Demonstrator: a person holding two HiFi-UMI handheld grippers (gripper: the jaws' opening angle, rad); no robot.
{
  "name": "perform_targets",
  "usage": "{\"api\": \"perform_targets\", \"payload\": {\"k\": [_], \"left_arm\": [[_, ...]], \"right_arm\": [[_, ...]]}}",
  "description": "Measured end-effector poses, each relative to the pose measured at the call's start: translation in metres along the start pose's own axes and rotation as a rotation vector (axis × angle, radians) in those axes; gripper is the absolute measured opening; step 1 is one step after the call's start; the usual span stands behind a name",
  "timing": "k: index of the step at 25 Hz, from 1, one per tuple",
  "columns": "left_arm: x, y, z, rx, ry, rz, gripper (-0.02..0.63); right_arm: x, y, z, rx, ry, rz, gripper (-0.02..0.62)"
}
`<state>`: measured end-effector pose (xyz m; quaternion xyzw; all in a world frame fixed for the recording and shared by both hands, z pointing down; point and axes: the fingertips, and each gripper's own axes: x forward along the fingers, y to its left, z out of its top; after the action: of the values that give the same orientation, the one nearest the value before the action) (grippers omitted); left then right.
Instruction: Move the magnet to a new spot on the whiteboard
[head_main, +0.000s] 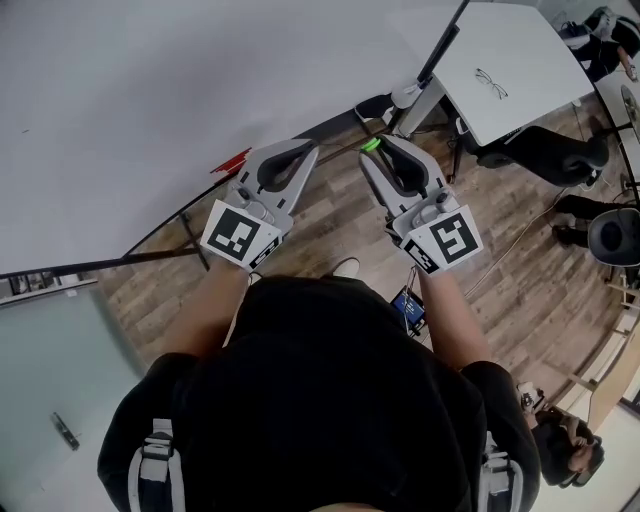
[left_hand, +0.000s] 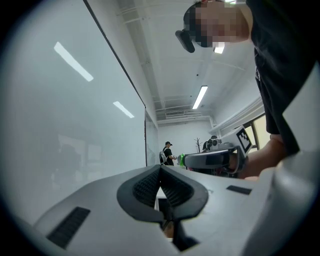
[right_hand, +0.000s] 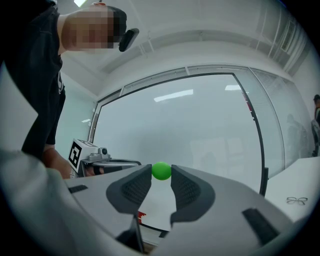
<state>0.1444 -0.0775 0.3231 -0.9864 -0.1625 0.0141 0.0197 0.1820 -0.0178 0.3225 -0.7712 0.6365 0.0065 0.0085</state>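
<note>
A small green magnet (right_hand: 161, 170) is pinched between the tips of my right gripper (right_hand: 161, 173), which is shut on it. In the head view the magnet (head_main: 370, 144) sits at that gripper's (head_main: 373, 150) tip, just off the lower edge of the big whiteboard (head_main: 150, 90). The whiteboard (right_hand: 200, 130) fills the background of the right gripper view. My left gripper (head_main: 303, 150) is held beside the right one, shut, with nothing between its jaws. Its tips (left_hand: 160, 169) point along the board (left_hand: 65, 125), and the right gripper (left_hand: 210, 159) shows beyond them.
A white table (head_main: 520, 40) with a pair of glasses (head_main: 491, 82) stands at the right, with a dark office chair (head_main: 545, 150) next to it. A red item (head_main: 232, 160) lies at the board's lower edge. A person (left_hand: 167, 152) stands far down the room.
</note>
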Motion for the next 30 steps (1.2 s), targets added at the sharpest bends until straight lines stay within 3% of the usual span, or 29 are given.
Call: {"api": "perform_targets", "payload": {"k": [12, 18, 30], "left_arm": [[0.078, -0.017, -0.008, -0.007, 0.028, 0.008, 0.002], [0.100, 0.005, -0.021, -0.004, 0.029, 0.025, 0.002], [0.161, 0.054, -0.048, -0.044, 0.008, -0.030, 0.002]], "right_arm": [[-0.027, -0.078, -0.006, 0.026, -0.018, -0.041, 0.118], [-0.008, -0.104, -0.017, 0.024, 0.004, -0.087, 0.119], [0.049, -0.175, -0.038, 0.008, 0.067, -0.178, 0.118]]}}
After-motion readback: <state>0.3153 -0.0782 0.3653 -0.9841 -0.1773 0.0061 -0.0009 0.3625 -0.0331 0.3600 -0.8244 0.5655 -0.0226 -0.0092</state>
